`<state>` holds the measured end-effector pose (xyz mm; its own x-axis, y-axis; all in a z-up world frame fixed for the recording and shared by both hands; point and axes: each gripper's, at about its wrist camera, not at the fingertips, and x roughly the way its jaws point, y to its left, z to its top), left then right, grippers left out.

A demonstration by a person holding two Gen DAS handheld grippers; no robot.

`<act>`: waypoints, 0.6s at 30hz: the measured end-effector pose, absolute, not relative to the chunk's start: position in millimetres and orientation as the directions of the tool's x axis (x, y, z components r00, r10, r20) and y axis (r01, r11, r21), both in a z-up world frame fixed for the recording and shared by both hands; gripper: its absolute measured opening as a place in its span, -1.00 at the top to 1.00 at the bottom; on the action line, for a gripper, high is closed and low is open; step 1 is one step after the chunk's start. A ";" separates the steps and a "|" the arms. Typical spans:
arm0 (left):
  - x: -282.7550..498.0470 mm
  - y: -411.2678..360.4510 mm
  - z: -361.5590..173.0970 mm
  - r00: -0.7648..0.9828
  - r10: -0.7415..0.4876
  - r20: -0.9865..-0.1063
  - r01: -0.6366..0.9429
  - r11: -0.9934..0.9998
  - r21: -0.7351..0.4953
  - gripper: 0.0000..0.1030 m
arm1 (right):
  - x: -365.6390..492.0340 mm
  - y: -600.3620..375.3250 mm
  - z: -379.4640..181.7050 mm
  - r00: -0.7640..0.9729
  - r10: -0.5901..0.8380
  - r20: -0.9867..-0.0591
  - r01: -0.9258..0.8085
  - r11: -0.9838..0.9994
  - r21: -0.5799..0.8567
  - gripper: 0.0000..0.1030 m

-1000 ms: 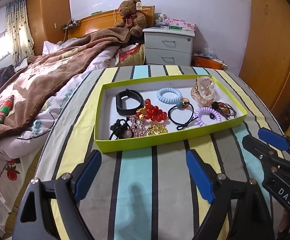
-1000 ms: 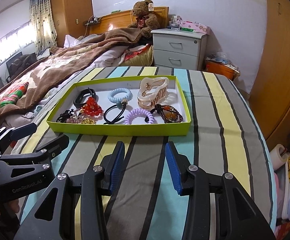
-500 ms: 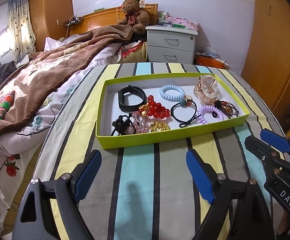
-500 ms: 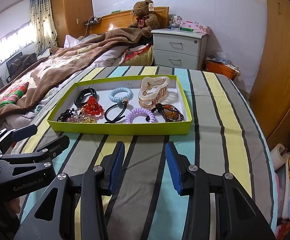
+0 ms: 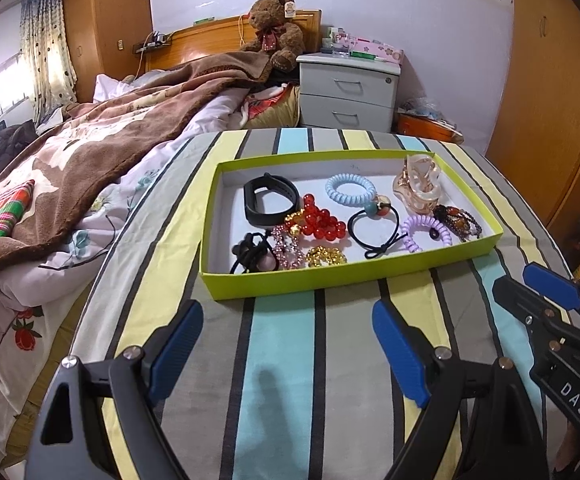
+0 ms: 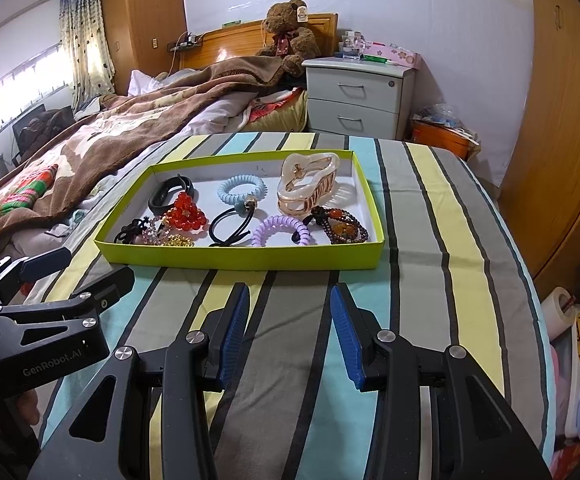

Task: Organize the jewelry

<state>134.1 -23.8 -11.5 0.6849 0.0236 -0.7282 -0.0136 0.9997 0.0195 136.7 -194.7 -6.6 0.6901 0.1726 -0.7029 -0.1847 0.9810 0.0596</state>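
Observation:
A lime-green tray (image 5: 330, 276) (image 6: 250, 258) sits on a striped tablecloth. It holds a black band (image 5: 268, 200), a red bead cluster (image 5: 324, 222), a light-blue coil tie (image 5: 350, 188), a black hair tie (image 5: 372, 232), a purple coil tie (image 5: 426, 230), a clear claw clip (image 6: 308, 188) and a brown bead bracelet (image 6: 342, 226). My left gripper (image 5: 288, 350) is open and empty, just short of the tray's near wall. My right gripper (image 6: 290, 324) is open and empty, also short of the tray. Each gripper shows at the other view's edge.
The table's left edge borders a bed with a brown blanket (image 5: 90, 160). A white nightstand (image 5: 348, 96) and a teddy bear (image 5: 276, 28) stand behind. A wooden wardrobe (image 6: 562, 120) is at the right. Striped cloth (image 6: 450, 260) lies bare right of the tray.
Both grippers have drawn back slightly from the tray and stayed open. The tray's contents have not moved.

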 end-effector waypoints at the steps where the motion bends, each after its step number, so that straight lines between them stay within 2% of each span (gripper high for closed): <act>1: 134.0 -23.7 -11.3 0.685 0.027 -0.728 -0.016 1.000 0.022 -0.71 | 136.5 -194.6 -6.2 0.690 0.174 -0.703 -0.186 0.981 0.060 0.16; 18: 134.6 -24.4 -12.0 0.686 0.039 -0.726 -0.019 0.999 0.036 -0.71 | 136.2 -194.8 -5.1 0.692 0.175 -0.700 -0.186 0.981 0.062 0.16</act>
